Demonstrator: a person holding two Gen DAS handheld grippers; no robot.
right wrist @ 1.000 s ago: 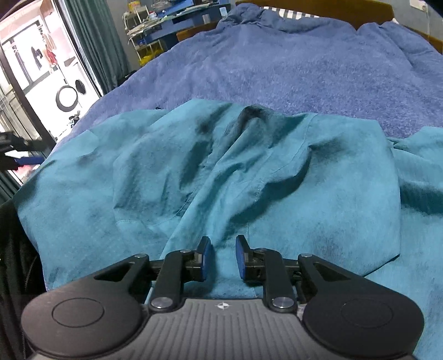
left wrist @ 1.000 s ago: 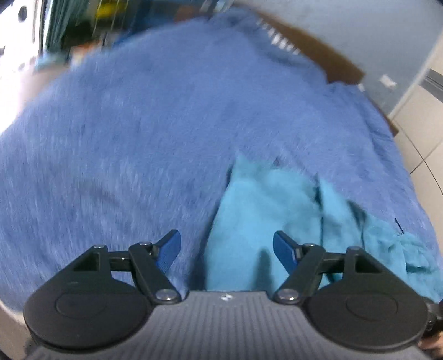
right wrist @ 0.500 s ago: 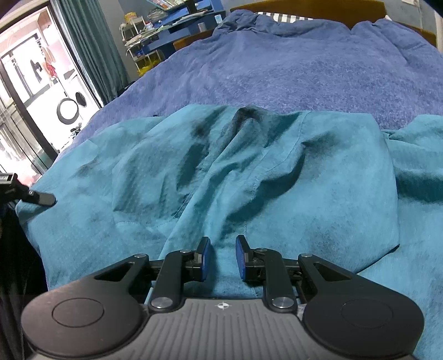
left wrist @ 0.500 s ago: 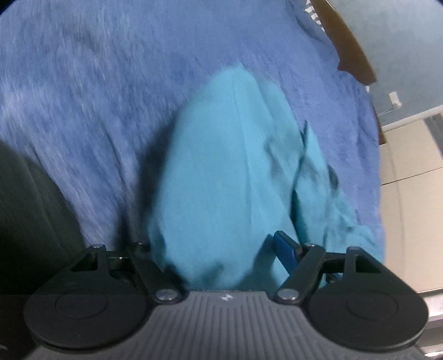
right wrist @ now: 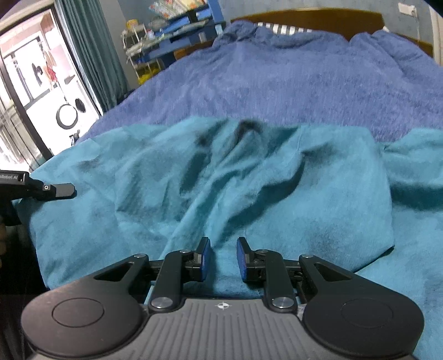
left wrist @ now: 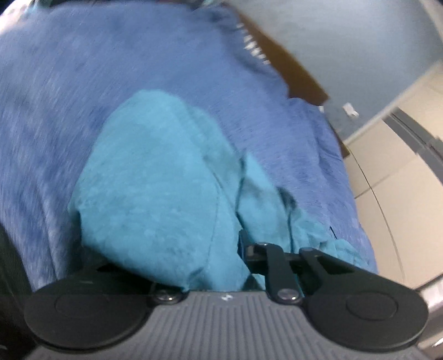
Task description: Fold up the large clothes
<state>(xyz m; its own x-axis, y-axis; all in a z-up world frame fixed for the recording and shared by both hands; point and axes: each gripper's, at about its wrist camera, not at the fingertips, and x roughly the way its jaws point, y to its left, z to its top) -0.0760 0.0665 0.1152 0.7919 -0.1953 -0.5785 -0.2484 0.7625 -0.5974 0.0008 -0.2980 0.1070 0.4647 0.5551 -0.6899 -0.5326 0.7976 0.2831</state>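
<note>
A large teal garment (right wrist: 277, 199) lies crumpled on a blue blanket (right wrist: 277, 83) covering a bed. In the left wrist view the teal garment (left wrist: 155, 193) bunches over my left gripper (left wrist: 210, 257), whose jaws have closed in on a fold; the left finger is hidden under cloth. My right gripper (right wrist: 221, 257) sits low on the garment's near edge with its blue pads a small gap apart and teal cloth between them. The left gripper also shows in the right wrist view (right wrist: 55, 191) at the garment's left edge.
A wooden headboard (right wrist: 318, 19) stands at the far end of the bed. Curtains (right wrist: 91, 61) and a glass door are at the left, with cluttered blue shelves (right wrist: 177, 33) behind. Tiled floor (left wrist: 393, 177) lies right of the bed in the left wrist view.
My left gripper dropped onto the garment's edge and its jaws closed from wide open onto the teal cloth. The right gripper stayed in place, its pads slightly apart.
</note>
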